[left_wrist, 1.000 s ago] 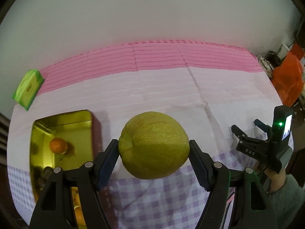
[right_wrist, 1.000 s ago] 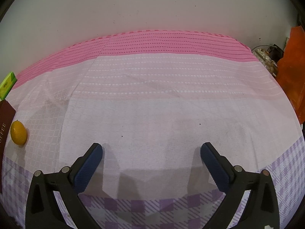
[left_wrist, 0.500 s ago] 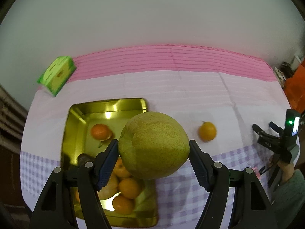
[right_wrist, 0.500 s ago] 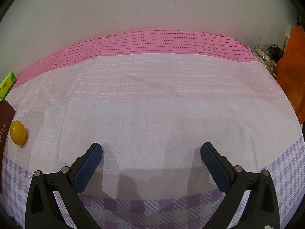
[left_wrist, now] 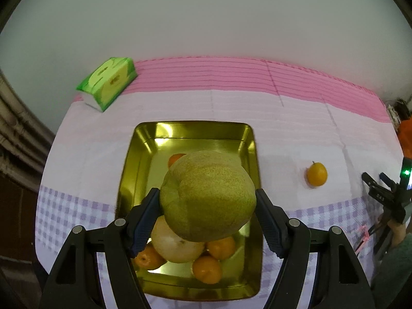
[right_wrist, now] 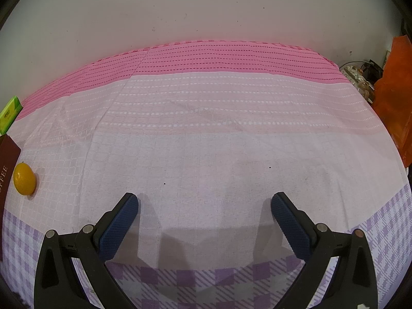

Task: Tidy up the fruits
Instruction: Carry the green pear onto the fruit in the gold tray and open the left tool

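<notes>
My left gripper is shut on a large green-yellow pear and holds it above the gold tray. The tray holds a pale pear and several oranges. One small orange lies on the cloth right of the tray; it also shows at the far left of the right wrist view. My right gripper is open and empty, low over the white cloth; it also shows at the right edge of the left wrist view.
A green tissue pack lies at the table's back left. A dark red box edge sits beside the loose orange. An orange plastic bag hangs past the table's right edge. A wall stands behind the table.
My left gripper has swung left with the pear, from beside the tray to over it. The right gripper has not moved.
</notes>
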Demonstrator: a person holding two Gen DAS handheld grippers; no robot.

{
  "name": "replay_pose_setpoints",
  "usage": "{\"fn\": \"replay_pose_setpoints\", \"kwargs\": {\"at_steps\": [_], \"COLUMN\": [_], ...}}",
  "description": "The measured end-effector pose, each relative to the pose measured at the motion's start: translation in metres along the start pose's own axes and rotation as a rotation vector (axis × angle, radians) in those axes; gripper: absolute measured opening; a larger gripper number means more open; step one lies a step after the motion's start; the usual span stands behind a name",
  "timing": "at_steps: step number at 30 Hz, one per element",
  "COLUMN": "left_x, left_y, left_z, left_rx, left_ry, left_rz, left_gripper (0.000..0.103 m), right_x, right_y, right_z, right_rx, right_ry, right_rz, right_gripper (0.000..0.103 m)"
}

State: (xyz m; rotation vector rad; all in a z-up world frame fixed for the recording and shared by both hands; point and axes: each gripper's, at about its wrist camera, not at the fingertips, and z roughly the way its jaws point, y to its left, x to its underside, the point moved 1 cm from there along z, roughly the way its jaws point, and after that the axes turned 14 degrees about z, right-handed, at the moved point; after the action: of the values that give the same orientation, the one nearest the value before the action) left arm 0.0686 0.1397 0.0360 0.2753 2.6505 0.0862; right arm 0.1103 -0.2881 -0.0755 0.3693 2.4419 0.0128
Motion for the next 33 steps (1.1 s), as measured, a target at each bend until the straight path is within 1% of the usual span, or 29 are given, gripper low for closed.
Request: {"fn": "replay_pose_setpoints", "kwargs": {"at_steps": [7, 12, 15, 21, 26, 33], "left_x": [0.008, 0.011, 0.011, 0.008, 0.008, 0.006], "left_y": [0.023, 0.035, 0.038, 0.043, 0.042, 0.042], "left_z": [0.005, 0.014, 0.020, 0.034, 0.047, 0.055], "left_rx": [-0.013, -0.009, -0.018, -0.010, 0.001, 0.003], "left_ry": [0.019, 0.037, 0.043, 0.060, 0.088, 0.097], "left_rz": [-0.039, -0.060, -0.061, -0.066, -0.061, -0.063], "left_gripper": [0.072, 0.072, 0.072, 0.072, 0.072, 0.072], "right_x": [0.000, 0.000, 0.000, 0.000, 0.000, 0.000], "right_y": [0.000, -0.001, -0.001, -0.001, -0.001, -0.001], "right_z": [0.000, 0.000, 0.000, 0.000, 0.000, 0.000], "right_rx": [0.000, -0.001, -0.001, -0.001, -0.001, -0.001], "right_ry": [0.000, 0.000, 0.000, 0.000, 0.000, 0.000], "right_rz": [0.000, -0.001, -0.001, -0.002, -0.002, -0.002], "right_gripper": [0.102, 0.102, 0.102, 0.102, 0.102, 0.102]}}
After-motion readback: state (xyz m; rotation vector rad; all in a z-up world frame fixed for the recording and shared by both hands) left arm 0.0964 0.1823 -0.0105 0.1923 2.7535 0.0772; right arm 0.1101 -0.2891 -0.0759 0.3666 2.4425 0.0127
